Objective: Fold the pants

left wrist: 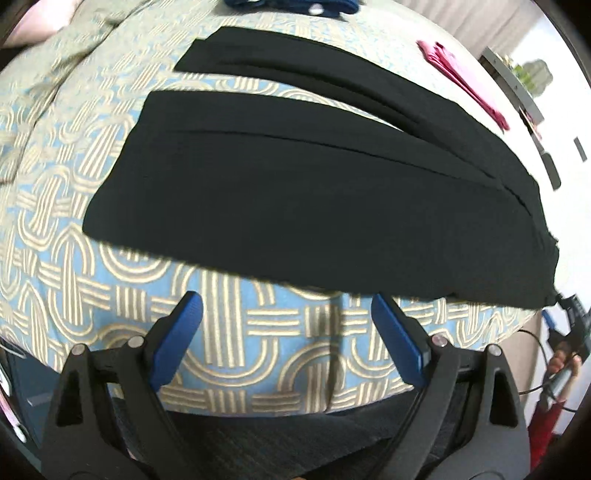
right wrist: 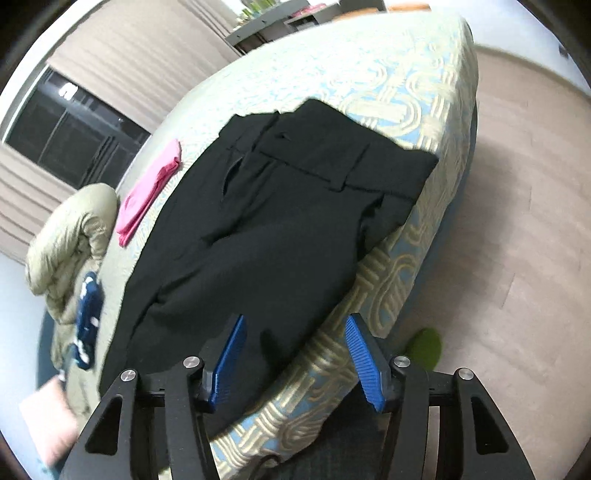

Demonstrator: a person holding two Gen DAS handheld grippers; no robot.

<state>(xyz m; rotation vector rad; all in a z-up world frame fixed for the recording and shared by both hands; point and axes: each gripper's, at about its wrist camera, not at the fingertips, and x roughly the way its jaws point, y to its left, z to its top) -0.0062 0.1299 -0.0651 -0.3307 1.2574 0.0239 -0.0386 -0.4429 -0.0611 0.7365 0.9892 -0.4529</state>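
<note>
1. On the bed [left wrist: 258, 350], a cover woven with looping gold bands on pale blue stretched over the mattress, its edge rounding down to a beige, carpet-like floor [right wrist: 517, 240].
2. Along the far wall hung ribbed beige curtains [right wrist: 140, 48] beside a dark window [right wrist: 70, 125], with a grey shelf [right wrist: 266, 22] past the end of the bed.
3. The black pants [left wrist: 295, 206] lay flat across the cover, both legs spread apart and matte; in the right wrist view the waistband end reached the mattress edge and drooped slightly over it.
4. A folded pink cloth [right wrist: 147, 195] lay just beyond the pants, a navy patterned garment [right wrist: 86, 317] and a bunched olive quilt [right wrist: 70, 229] further off.
5. The left gripper [left wrist: 288, 302] hovered above bare cover near the pants' edge, its ridged blue pads wide apart and empty.
6. The right gripper [right wrist: 295, 328] hung over the pants near the mattress edge, jaws spread, nothing pinched between them.
</note>
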